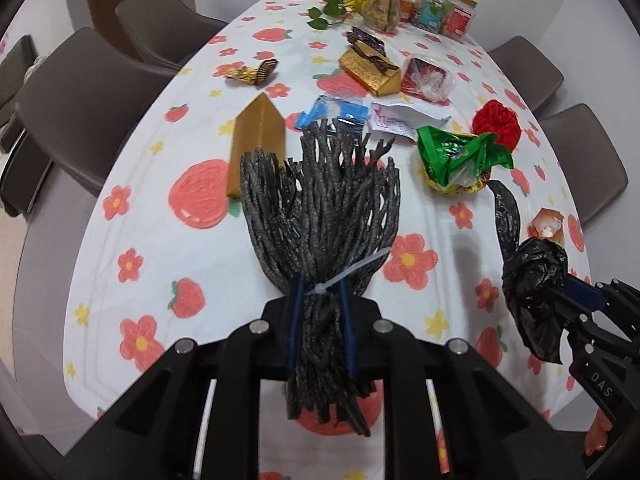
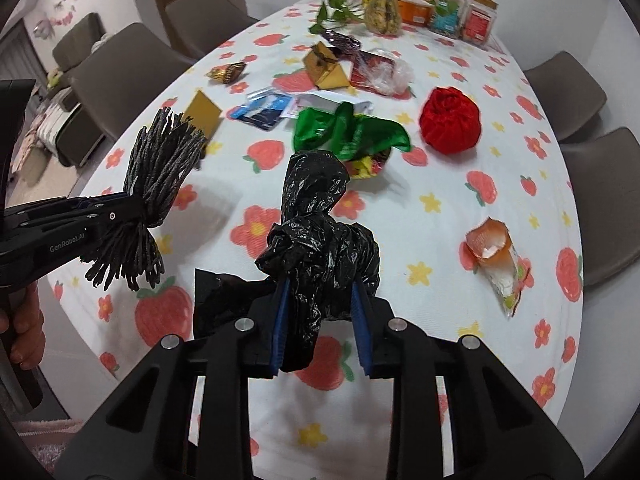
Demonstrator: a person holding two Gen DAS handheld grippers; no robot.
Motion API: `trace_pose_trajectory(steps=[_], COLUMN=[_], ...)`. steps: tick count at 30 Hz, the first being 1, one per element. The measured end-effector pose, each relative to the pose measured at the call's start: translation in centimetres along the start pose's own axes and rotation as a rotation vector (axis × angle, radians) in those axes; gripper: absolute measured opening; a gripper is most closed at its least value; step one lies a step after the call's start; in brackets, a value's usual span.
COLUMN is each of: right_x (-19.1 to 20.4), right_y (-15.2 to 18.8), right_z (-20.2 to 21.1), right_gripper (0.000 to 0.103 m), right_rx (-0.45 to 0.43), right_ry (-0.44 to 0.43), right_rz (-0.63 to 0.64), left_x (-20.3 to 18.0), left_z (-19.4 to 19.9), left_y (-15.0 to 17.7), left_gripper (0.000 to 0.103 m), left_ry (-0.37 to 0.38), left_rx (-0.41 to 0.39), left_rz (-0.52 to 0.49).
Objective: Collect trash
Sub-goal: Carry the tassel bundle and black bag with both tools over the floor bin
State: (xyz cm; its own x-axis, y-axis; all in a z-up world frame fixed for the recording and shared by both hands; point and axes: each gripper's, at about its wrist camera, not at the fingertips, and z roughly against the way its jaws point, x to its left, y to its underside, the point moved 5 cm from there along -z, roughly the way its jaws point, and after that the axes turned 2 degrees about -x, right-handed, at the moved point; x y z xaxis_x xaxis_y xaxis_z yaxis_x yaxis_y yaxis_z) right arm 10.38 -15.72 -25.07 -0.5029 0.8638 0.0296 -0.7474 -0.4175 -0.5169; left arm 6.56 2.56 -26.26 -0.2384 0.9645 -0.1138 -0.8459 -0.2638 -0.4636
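My left gripper (image 1: 320,312) is shut on a dark grey bundle of cords (image 1: 324,216) tied with a white zip tie, held above the table; the gripper (image 2: 132,210) and bundle (image 2: 160,168) also show in the right wrist view. My right gripper (image 2: 322,320) is shut on a crumpled black plastic bag (image 2: 320,232), also seen at the right of the left wrist view (image 1: 534,276). Trash lies ahead: a green wrapper (image 2: 352,132), a red ball (image 2: 450,120), a torn orange packet (image 2: 496,256), a gold box (image 1: 258,144), blue packets (image 1: 332,114).
The table carries a strawberry and flower cloth (image 2: 440,200). At its far end stand a plant in a vase (image 2: 382,6) and snack boxes (image 2: 476,16). A gold gift box (image 1: 370,68) and clear-wrapped red pack (image 1: 428,78) lie mid-table. Grey chairs (image 1: 80,76) line both sides.
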Motion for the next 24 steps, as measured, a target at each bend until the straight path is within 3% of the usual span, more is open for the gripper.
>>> trace_pose_trajectory(steps=[6, 14, 19, 24], right_x=[6.2, 19.0, 28.2, 36.7], right_y=[-0.7, 0.4, 2.3, 4.3], right_z=[-0.1, 0.7, 2.1, 1.7], right_gripper=[0.027, 0.027, 0.027, 0.027], right_rx=[-0.002, 0.010, 0.003, 0.029], right_ry=[-0.139, -0.336, -0.423, -0.458], right_rz=[0.195, 0.476, 0.617, 0.663], left_x=[5.7, 15.8, 22.2, 29.1], left_z=[4.2, 10.7, 14.3, 15.8], left_y=[4.0, 13.7, 19.0, 24.1], left_gripper=[0.018, 0.018, 0.018, 0.018], left_ry=[-0.109, -0.284, -0.352, -0.351], left_rx=[-0.047, -0.073, -0.075, -0.036], left_rz=[0.204, 0.513, 0.619, 0.679])
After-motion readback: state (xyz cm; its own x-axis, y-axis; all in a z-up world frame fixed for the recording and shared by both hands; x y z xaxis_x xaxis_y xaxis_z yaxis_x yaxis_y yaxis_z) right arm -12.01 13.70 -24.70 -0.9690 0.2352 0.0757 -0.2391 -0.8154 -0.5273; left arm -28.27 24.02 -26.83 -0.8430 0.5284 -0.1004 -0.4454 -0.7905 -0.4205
